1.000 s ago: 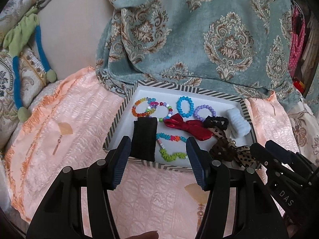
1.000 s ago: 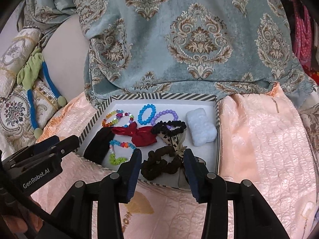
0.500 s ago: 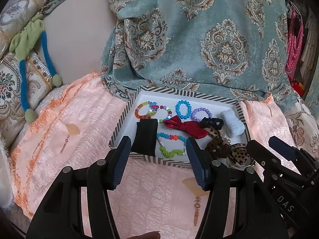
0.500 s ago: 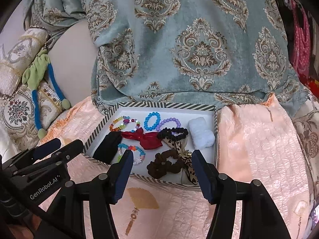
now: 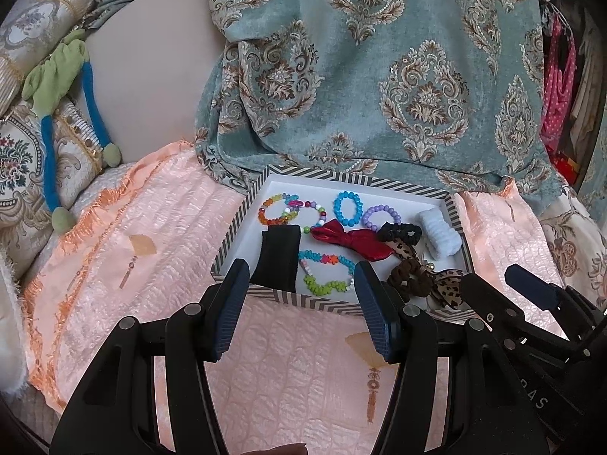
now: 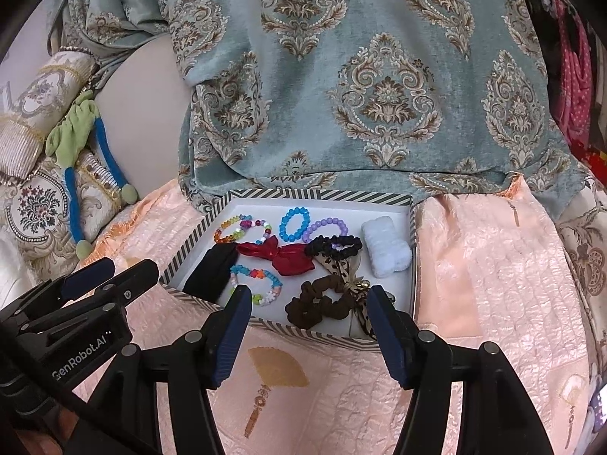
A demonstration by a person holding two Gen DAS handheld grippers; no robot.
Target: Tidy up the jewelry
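A white tray with a striped rim (image 5: 242,223) (image 6: 412,227) lies on a peach quilt. It holds beaded bracelets (image 5: 347,208) (image 6: 294,224), a red bow (image 5: 353,240) (image 6: 288,256), a black band (image 5: 279,259) (image 6: 208,273), a brown scrunchie (image 5: 411,278) (image 6: 318,303), a black scrunchie (image 6: 334,246), a leopard bow (image 5: 447,288) and a white scrunchie (image 5: 442,235) (image 6: 387,252). My left gripper (image 5: 299,284) is open and empty above the tray's near edge. My right gripper (image 6: 309,311) is open and empty above the brown scrunchie; it also shows in the left wrist view (image 5: 531,292).
A teal patterned cloth (image 5: 379,76) hangs behind the tray. Embroidered cushions (image 5: 22,159) and a green and blue plush toy (image 5: 57,76) lie at the left. Red clothing (image 5: 557,76) hangs at the far right. The peach quilt (image 6: 493,265) spreads around the tray.
Both grippers have drawn back and up from the tray, so the tray looks smaller. The right gripper's jaws have opened wider. Nothing in the tray has moved.
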